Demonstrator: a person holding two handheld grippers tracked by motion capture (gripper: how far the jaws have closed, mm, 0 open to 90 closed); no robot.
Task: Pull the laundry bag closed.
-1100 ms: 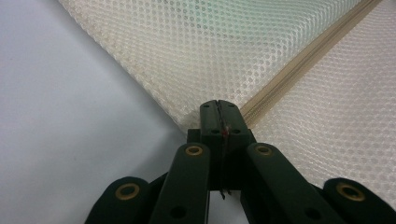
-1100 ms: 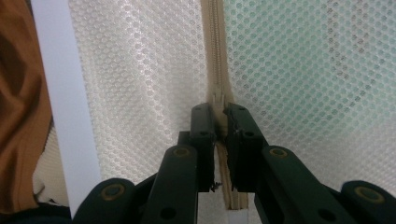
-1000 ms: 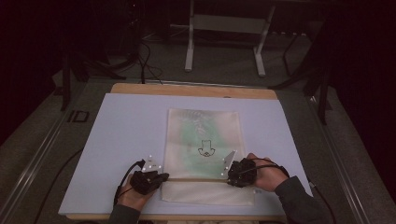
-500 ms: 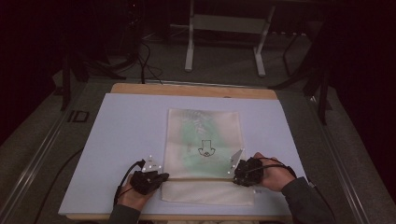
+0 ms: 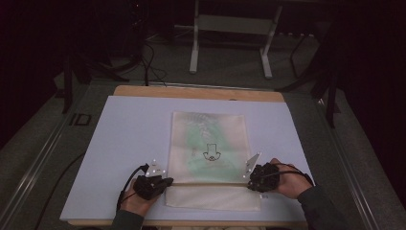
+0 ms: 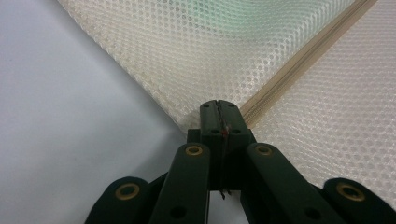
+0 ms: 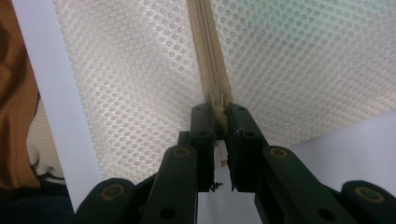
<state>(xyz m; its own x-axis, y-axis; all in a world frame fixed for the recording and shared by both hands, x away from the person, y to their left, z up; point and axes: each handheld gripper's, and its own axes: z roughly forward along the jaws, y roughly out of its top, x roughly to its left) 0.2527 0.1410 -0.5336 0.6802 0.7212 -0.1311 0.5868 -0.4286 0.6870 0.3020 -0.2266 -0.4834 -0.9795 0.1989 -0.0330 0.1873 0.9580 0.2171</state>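
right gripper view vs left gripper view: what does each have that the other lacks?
Right gripper view alone: the zipper slider, pinched between the right gripper jaws, and the table's wooden edge. Left gripper view alone: the left gripper, shut on the mesh bag's corner beside the zipper's end. Both: the cream mesh bag, its zipper track, and the pale mat.

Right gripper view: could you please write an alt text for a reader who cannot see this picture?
The right gripper has its two black jaws closed on the zipper pull of a cream mesh bag, at the end of the zipper. The bag lies on a pale table surface, with a green tint showing through the mesh.
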